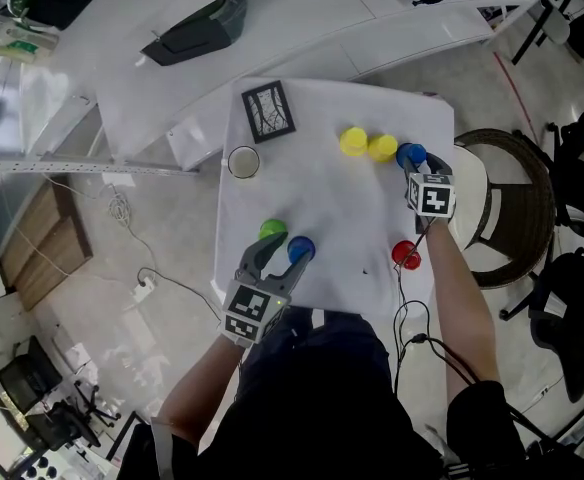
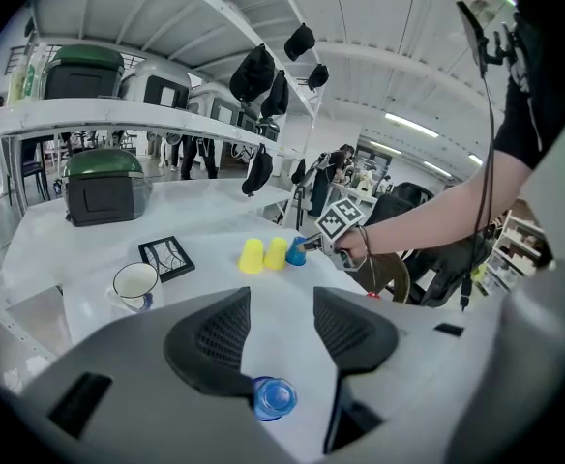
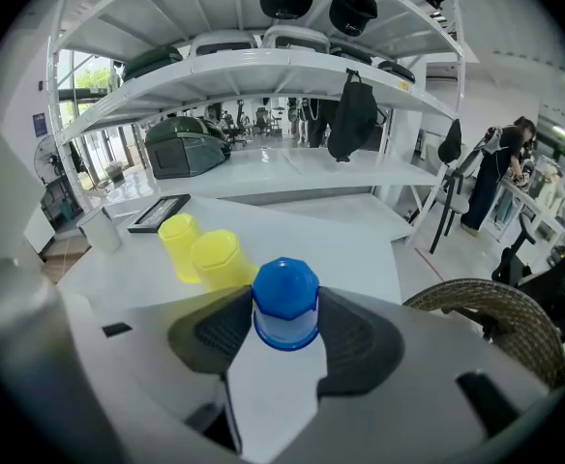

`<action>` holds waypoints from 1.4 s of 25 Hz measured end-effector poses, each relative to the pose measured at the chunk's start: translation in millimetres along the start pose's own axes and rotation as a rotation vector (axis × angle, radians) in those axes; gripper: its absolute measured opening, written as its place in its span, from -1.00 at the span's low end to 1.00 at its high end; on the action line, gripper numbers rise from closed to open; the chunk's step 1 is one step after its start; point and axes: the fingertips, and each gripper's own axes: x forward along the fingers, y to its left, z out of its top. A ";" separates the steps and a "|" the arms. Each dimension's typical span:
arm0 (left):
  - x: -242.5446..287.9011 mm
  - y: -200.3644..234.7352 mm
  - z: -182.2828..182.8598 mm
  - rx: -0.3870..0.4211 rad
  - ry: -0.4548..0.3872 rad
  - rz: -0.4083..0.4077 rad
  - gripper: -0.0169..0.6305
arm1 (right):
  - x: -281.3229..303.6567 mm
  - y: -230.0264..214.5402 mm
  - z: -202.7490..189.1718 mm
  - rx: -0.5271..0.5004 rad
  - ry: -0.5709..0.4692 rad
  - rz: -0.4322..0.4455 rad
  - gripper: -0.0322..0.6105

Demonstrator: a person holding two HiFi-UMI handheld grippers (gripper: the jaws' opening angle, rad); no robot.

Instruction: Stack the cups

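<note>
The small upside-down plastic cups all stand single on the white counter (image 1: 322, 203), so no stack is begun yet. Your right claw (image 3: 284, 329) stands wide around the far blue cup (image 3: 285, 303) beside two yellow cups (image 1: 367, 144). Your left claw (image 2: 281, 322), also wide, reaches the near blue cup (image 2: 274, 397) by the green cup (image 1: 271, 229).

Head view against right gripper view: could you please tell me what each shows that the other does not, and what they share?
Only the head view shows the green cup, the red cup, and the left gripper with a second blue cup at its jaws. Only the right gripper view shows dark bags hanging from shelves and a person far off. Both show two yellow cups, the framed picture, the wicker chair, and the blue cup between the right gripper's open jaws.
</note>
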 end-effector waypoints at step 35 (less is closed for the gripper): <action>-24.0 -20.9 80.8 0.089 -0.179 -0.026 -0.32 | -237.5 23.5 5.3 0.245 -0.382 -0.035 -0.23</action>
